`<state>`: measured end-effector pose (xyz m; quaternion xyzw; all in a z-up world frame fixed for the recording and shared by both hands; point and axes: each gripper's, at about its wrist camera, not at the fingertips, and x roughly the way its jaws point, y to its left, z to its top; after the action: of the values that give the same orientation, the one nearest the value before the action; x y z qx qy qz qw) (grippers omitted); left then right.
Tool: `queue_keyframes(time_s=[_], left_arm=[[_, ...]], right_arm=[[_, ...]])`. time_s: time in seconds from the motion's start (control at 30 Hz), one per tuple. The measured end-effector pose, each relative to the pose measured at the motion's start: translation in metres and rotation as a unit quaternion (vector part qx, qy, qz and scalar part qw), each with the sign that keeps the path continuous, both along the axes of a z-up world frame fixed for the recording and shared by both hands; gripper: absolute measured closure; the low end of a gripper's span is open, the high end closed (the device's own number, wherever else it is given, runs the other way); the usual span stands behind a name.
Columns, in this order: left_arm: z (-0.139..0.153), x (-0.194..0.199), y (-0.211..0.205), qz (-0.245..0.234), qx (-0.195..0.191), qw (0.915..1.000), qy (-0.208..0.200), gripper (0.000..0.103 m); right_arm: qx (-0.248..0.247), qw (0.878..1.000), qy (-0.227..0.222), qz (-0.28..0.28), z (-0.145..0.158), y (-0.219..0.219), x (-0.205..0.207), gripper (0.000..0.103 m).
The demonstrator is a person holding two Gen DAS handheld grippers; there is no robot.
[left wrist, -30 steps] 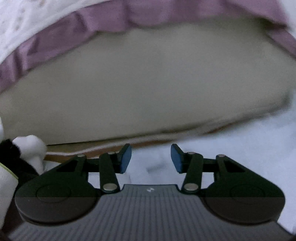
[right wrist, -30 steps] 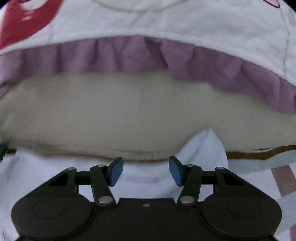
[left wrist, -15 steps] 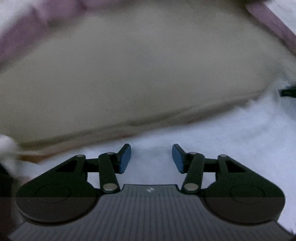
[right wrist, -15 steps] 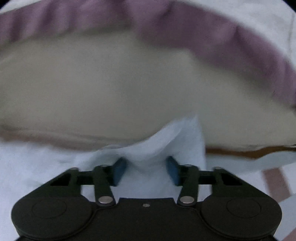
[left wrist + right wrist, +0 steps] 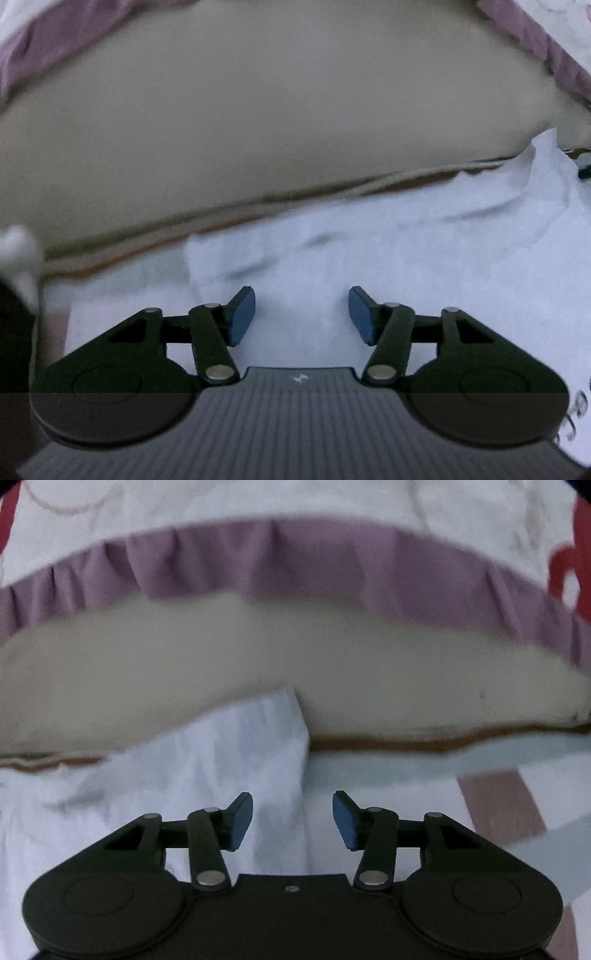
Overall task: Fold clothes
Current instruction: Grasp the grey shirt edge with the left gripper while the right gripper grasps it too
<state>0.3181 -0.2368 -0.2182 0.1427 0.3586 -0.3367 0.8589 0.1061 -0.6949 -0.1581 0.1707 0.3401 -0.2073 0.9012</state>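
Note:
A white garment (image 5: 424,240) lies flat on the bed, with small dark print near its right edge. My left gripper (image 5: 301,315) is open and empty, low over the garment's left part. In the right wrist view the garment (image 5: 207,768) fills the lower left, its right edge running down between the fingers. My right gripper (image 5: 292,821) is open and empty, straddling that edge just above the cloth.
A beige pillow (image 5: 258,122) (image 5: 258,664) lies just beyond the garment. Behind it is a white quilt with a purple ruffle (image 5: 295,561). The bed sheet (image 5: 498,805) has pale and brown checks at the right. A white and black soft thing (image 5: 18,251) sits far left.
Half a second ago the right gripper's fingers pinched a raised fold of the garment; now they are open and the cloth lies flat. The left gripper has shifted left and stayed open.

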Motion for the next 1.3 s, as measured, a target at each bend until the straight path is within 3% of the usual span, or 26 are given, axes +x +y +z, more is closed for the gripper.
queue_keyframes(time_s=[0.13,0.2,0.3,0.33,0.37,0.4,0.47,0.53,0.6,0.63,0.7,0.73,0.77,0.83,0.9,0.97,1.07,1.13,1.17,1.2,1.23,1.27,1.3], left_arm=[[-0.001,0.001,0.02,0.021,-0.001,0.9997,0.008,0.035],[-0.002,0.004,0.027,0.034,0.007,0.9994,0.007,0.013],[-0.004,0.017,0.029,0.071,-0.037,0.9961,0.036,0.008],[-0.005,0.022,0.024,0.075,-0.053,0.9949,0.041,0.008],[-0.006,0.027,0.02,0.077,-0.069,0.9935,0.046,0.014],[-0.004,0.027,0.02,0.076,-0.071,0.9937,0.043,0.051],[0.002,0.028,0.019,0.081,-0.058,0.9944,0.036,0.1],[0.018,0.02,0.021,0.094,-0.076,0.9927,0.005,0.1],[0.053,-0.002,0.043,0.109,-0.137,0.9839,-0.035,0.101],[0.064,-0.01,0.056,0.121,-0.166,0.9781,-0.032,0.101],[0.083,-0.026,0.082,0.146,-0.221,0.9641,-0.016,0.101],[0.08,-0.025,0.089,0.154,-0.225,0.9619,0.021,0.101],[0.073,-0.023,0.095,0.161,-0.222,0.9595,0.063,0.101],[0.053,-0.017,0.1,0.168,-0.212,0.9514,0.147,0.101],[0.028,-0.015,0.09,0.165,-0.161,0.9576,0.173,0.101],[0.011,-0.014,0.082,0.159,-0.122,0.9632,0.179,0.101],[0.005,-0.011,0.078,0.142,-0.097,0.9715,0.163,0.1],[0.005,-0.005,0.074,0.128,-0.085,0.976,0.154,0.096],[0.007,-0.006,0.072,0.126,-0.081,0.9784,0.142,0.088],[0.01,-0.007,0.071,0.125,-0.077,0.9807,0.128,0.069],[0.01,-0.01,0.068,0.122,-0.074,0.9837,0.108,0.057],[0.009,-0.013,0.064,0.119,-0.072,0.9865,0.087,0.039],[0.008,-0.016,0.06,0.115,-0.069,0.9888,0.066,0.036]], right_arm=[[0.007,1.0,-0.008,0.014,-0.009,-0.001,-0.017,0.037],[0.014,1.0,-0.023,-0.002,-0.01,-0.005,-0.017,0.035],[0.024,0.998,-0.047,-0.036,-0.022,-0.002,0.009,0.035],[0.014,0.999,-0.043,-0.029,-0.023,0.003,0.021,0.045],[0.001,0.999,-0.036,-0.014,-0.025,0.008,0.034,0.079],[-0.019,0.999,-0.031,0.009,-0.024,0.017,0.044,0.1],[-0.066,0.997,-0.032,0.033,-0.017,0.037,0.05,0.1],[-0.068,0.995,-0.056,0.036,-0.003,0.043,0.045,0.1],[-0.004,0.993,-0.118,0.032,0.019,0.035,0.022,0.1],[0.047,0.985,-0.167,0.021,0.03,0.028,0.002,0.1],[0.133,0.957,-0.258,-0.005,0.044,0.013,-0.046,0.1],[0.152,0.952,-0.265,-0.021,0.046,0.007,-0.062,0.1],[0.155,0.956,-0.246,-0.037,0.044,0.001,-0.071,0.1],[0.125,0.978,-0.157,-0.055,0.033,-0.009,-0.072,0.1],[0.101,0.991,-0.073,-0.054,0.022,-0.011,-0.065,0.1],[0.076,0.996,-0.029,-0.041,0.016,-0.005,-0.057,0.1],[0.045,0.999,-0.002,-0.016,0.008,0.007,-0.05,0.099],[0.054,0.999,-0.002,-0.005,0.001,0.005,-0.046,0.091],[0.068,0.998,-0.005,-0.007,-0.006,0.001,-0.048,0.085],[0.084,0.996,-0.012,-0.016,-0.009,-0.002,-0.051,0.066],[0.1,0.994,-0.021,-0.027,-0.011,-0.005,-0.054,0.049],[0.112,0.992,-0.031,-0.038,-0.012,-0.006,-0.058,0.046],[0.12,0.991,-0.037,-0.045,-0.013,-0.006,-0.06,0.046]])
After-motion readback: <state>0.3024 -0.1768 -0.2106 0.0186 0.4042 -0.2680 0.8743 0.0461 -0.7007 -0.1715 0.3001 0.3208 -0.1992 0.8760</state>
